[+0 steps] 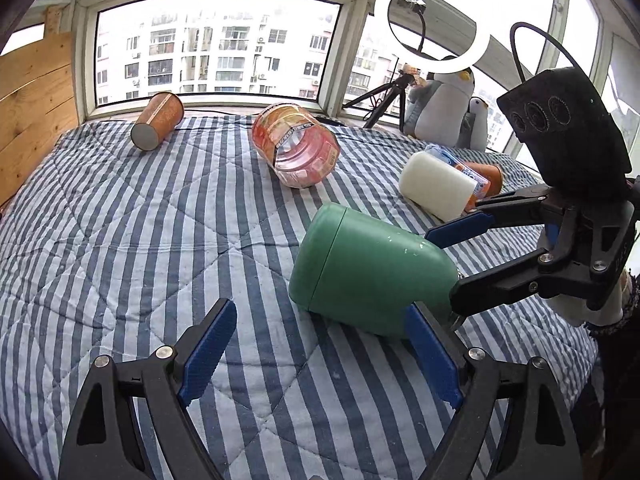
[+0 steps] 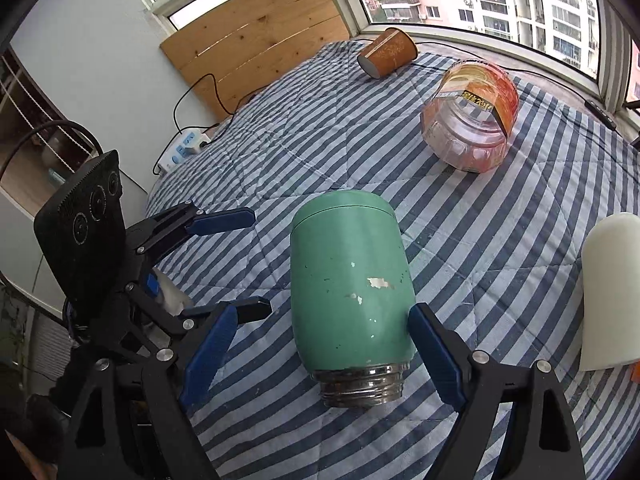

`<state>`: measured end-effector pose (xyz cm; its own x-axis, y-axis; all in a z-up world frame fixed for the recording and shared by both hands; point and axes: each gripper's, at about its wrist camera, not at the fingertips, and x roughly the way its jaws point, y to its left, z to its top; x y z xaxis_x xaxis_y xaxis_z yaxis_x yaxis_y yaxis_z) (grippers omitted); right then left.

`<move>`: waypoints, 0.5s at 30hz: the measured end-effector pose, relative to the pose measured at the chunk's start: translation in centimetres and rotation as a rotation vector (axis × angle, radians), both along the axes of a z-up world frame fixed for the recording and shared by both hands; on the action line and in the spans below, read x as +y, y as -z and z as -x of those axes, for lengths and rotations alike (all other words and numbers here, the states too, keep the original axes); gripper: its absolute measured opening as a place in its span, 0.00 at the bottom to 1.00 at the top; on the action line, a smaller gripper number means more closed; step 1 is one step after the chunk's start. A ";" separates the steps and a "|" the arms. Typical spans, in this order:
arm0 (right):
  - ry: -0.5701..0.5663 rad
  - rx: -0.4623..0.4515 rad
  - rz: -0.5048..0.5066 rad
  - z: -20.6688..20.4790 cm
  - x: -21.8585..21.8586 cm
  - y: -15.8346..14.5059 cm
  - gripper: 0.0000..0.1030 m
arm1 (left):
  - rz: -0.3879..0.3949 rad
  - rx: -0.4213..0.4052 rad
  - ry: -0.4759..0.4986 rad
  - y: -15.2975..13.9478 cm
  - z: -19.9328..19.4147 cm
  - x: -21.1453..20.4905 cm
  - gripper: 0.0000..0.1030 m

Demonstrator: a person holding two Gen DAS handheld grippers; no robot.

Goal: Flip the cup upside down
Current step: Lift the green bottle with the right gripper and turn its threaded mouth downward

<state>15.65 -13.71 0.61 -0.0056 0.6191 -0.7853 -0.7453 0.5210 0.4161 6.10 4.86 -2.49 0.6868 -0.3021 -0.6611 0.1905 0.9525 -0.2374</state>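
On the striped quilt [image 1: 120,208], a green cup [image 2: 348,276] lies on its side with its steel threaded mouth toward the right gripper [image 2: 320,352]. That gripper's blue-padded fingers [image 2: 434,356] are spread wide to either side of the cup's mouth end, the right one just beside the wall and the left one apart from it, gripping nothing. Just beside the cup, the left gripper [image 1: 320,352] hovers with its fingers [image 1: 206,350] also wide apart and empty, while a paper cup [image 1: 158,121], a clear plastic jar [image 1: 296,146] and a white cup [image 1: 438,184] lie farther back.
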 end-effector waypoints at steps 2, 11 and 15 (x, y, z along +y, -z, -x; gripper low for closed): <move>0.020 -0.026 0.022 0.5 0.2 0.0 0.83 | 0.048 0.012 -0.001 0.1 0.1 0.6 0.89; 0.062 -0.026 0.044 -1.7 2.6 0.2 0.83 | 0.162 0.084 0.030 1.4 -1.7 -1.4 0.90; 0.056 -0.028 0.073 -2.6 3.6 0.5 0.83 | 0.192 0.114 0.041 1.6 -3.2 -2.3 0.90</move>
